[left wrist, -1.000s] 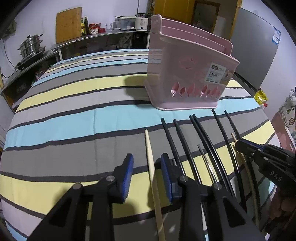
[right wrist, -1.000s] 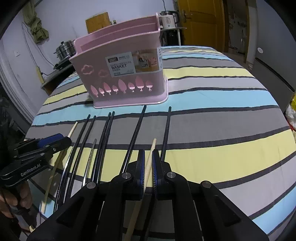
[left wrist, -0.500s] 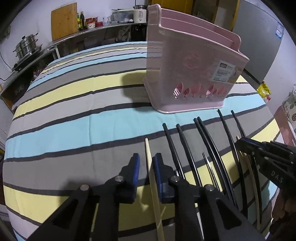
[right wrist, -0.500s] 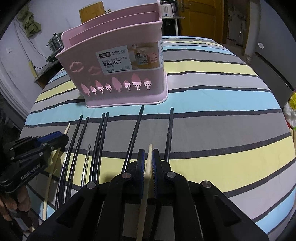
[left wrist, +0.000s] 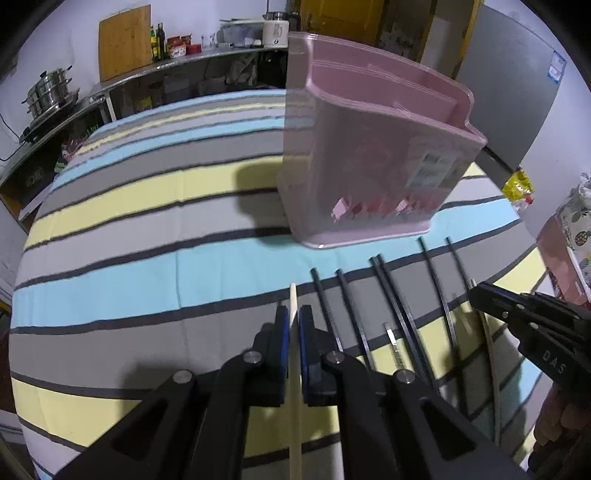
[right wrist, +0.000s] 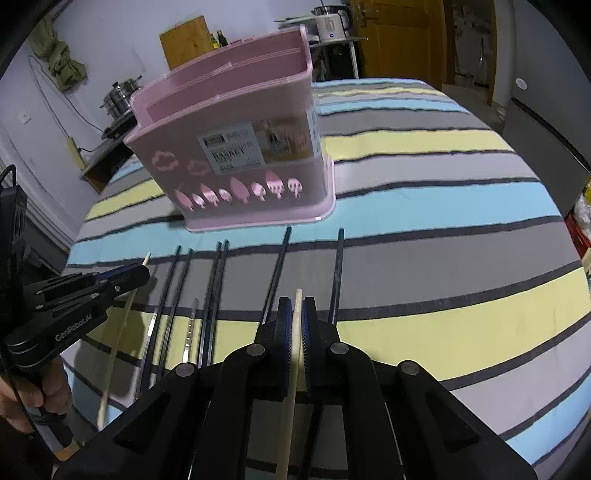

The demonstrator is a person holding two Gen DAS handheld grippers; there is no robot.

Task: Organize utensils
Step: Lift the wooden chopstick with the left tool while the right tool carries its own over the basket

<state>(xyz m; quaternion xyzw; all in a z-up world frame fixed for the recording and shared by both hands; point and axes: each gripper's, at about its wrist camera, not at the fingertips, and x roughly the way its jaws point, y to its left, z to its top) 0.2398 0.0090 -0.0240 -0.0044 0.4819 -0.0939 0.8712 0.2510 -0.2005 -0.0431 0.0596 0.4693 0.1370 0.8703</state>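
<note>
Now | left gripper [left wrist: 293, 325]: jaws pinched onto a pale wooden chopstick [left wrist: 295, 406] | right gripper [right wrist: 297, 314]: jaws clamped on another pale wooden chopstick [right wrist: 291, 373] | black chopsticks [right wrist: 218, 295] lie in a row on the striped cloth surface [right wrist: 443, 206], near the pink plastic utensil basket [right wrist: 236, 147].

We see a striped tablecloth [left wrist: 147, 258] covering the table. Behind it, a counter [left wrist: 177, 64] carries a wooden cutting board [left wrist: 123, 40], bottles [left wrist: 158, 42], a stacked steel pot [left wrist: 46, 90] and an electric kettle [right wrist: 332, 22]. A yellow door [right wrist: 399, 37] stands beyond.
</note>
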